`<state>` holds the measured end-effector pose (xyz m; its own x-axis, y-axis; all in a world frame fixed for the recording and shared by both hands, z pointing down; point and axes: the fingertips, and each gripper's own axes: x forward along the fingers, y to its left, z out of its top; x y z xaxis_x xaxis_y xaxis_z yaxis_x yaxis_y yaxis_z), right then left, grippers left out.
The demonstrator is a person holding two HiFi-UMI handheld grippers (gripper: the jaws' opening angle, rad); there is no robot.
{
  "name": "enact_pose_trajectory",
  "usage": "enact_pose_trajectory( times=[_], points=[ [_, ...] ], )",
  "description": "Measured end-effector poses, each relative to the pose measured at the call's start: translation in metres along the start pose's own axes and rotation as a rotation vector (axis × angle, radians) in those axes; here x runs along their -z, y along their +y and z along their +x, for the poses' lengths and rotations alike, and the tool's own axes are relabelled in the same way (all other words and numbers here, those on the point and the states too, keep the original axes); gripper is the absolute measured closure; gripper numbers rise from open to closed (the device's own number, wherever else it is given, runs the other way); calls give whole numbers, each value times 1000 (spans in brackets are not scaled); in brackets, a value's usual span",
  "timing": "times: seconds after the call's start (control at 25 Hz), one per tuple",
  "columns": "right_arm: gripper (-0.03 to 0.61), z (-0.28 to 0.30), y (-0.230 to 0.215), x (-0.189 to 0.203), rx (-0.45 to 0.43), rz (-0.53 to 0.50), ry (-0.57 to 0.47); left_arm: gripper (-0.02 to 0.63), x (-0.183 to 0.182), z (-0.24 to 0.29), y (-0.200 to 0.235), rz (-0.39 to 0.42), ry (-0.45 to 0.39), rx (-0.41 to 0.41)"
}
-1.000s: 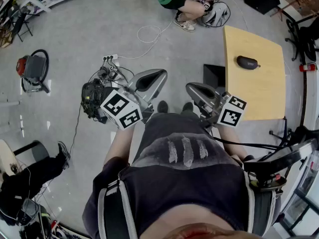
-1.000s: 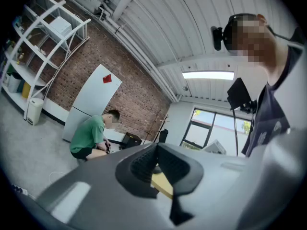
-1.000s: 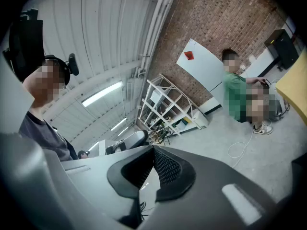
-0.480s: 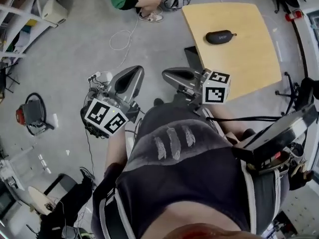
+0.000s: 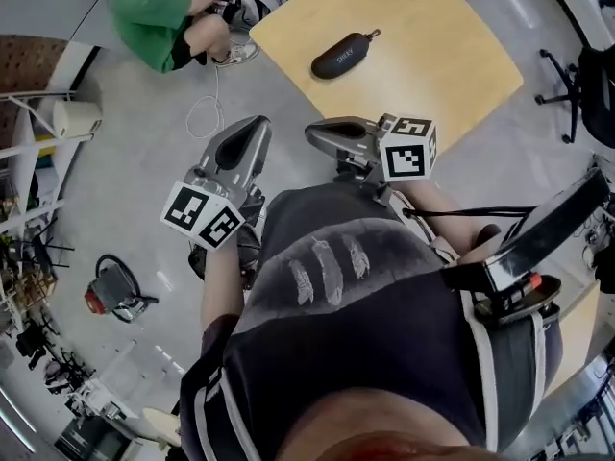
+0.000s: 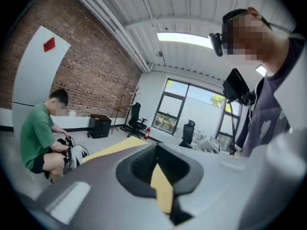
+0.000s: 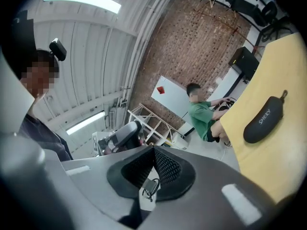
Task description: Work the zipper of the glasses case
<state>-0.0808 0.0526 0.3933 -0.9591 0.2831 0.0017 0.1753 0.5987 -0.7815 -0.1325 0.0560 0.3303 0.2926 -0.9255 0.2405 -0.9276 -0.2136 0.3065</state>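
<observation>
The grey floor (image 5: 115, 181) takes most of the head view, with open room left of the person's dark-shirted torso and between the grippers and the table. Clutter keeps to its margins: shelving (image 5: 43, 113) at the left edge, a red and black machine (image 5: 110, 291) lower left, and a white cable (image 5: 204, 113) looped near the table's corner. The light wooden table (image 5: 461, 46) lies top right, set at an angle, with its near edge just beyond the right gripper and an office chair (image 5: 577, 75) standing off its right side. A person in green (image 5: 149, 17) crouches on the floor by the table's left corner. The left gripper (image 5: 256, 125) hangs over bare floor, well apart from the table; in its own view the jaws are pressed together with nothing in them. The right gripper (image 5: 313, 133) points toward the table's near edge, and its jaws are likewise together and empty. The glasses case (image 5: 343, 55), dark and oval, lies flat near the table's left edge with its pull tab toward the middle and bare wood all round; neither gripper touches it.
</observation>
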Motion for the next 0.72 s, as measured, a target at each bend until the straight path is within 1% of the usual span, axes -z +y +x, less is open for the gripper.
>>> enact_pose_trajectory(
  times=[0.16, 0.28, 0.4, 0.52, 0.68, 0.72],
  points=[
    [577, -40, -13, -10, 33, -17, -60, 612, 10, 65, -18, 77, 119, 116],
    [577, -69, -26, -21, 89, -14, -116, 612, 13, 106, -23, 107, 197, 181],
    [577, -77, -37, -20, 163, -3, -176, 612, 22, 127, -12, 127, 280, 234],
    [577, -85, -42, -17, 231, -18, -187, 612, 40, 149, 3, 155, 367, 260],
    [577, -98, -56, -16, 338, -30, -201, 612, 65, 184, 29, 173, 463, 296],
    [577, -102, -61, -16, 370, -22, -211, 594, 74, 194, 36, 174, 490, 316]
  ],
)
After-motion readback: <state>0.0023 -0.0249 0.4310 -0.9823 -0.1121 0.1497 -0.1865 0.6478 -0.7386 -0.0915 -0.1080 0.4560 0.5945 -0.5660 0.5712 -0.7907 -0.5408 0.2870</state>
